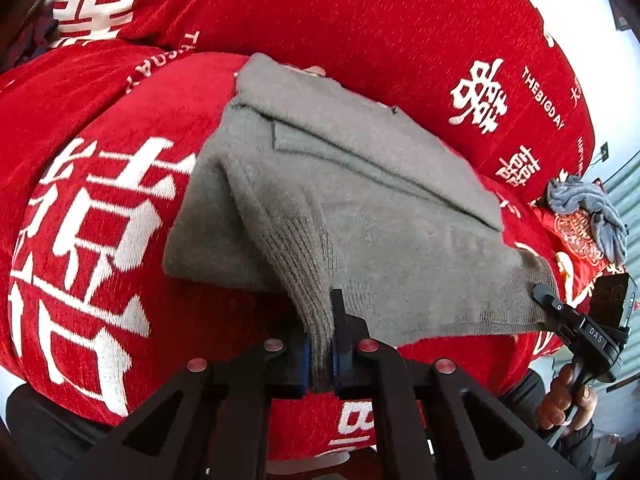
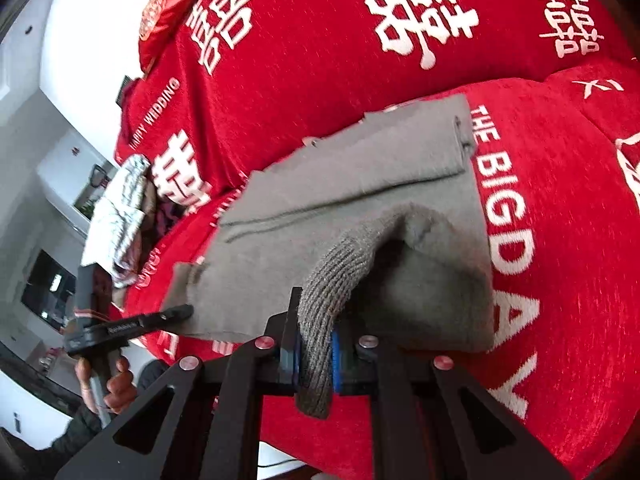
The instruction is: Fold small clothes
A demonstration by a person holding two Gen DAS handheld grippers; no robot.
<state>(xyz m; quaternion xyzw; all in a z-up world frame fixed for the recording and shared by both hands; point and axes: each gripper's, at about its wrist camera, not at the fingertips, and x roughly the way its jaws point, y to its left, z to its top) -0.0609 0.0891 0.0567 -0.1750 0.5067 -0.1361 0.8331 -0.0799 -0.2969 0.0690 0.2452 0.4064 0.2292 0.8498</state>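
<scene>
A grey knit garment (image 1: 360, 184) lies partly folded on a red sofa cover. My left gripper (image 1: 320, 344) is shut on its ribbed hem at the near left corner. My right gripper (image 2: 316, 344) is shut on the ribbed hem at the other near corner; it also shows in the left wrist view (image 1: 544, 296), at the garment's right corner. The left gripper shows in the right wrist view (image 2: 184, 312), at the garment's left edge. The garment (image 2: 360, 200) has a sleeve folded across its top.
The red sofa cover (image 1: 100, 160) with white characters runs under and behind the garment. A blue-grey cloth (image 1: 588, 208) lies at the far right. A pale crumpled garment pile (image 2: 120, 216) lies to the left on the sofa. A red cushion (image 2: 168, 12) is at the back.
</scene>
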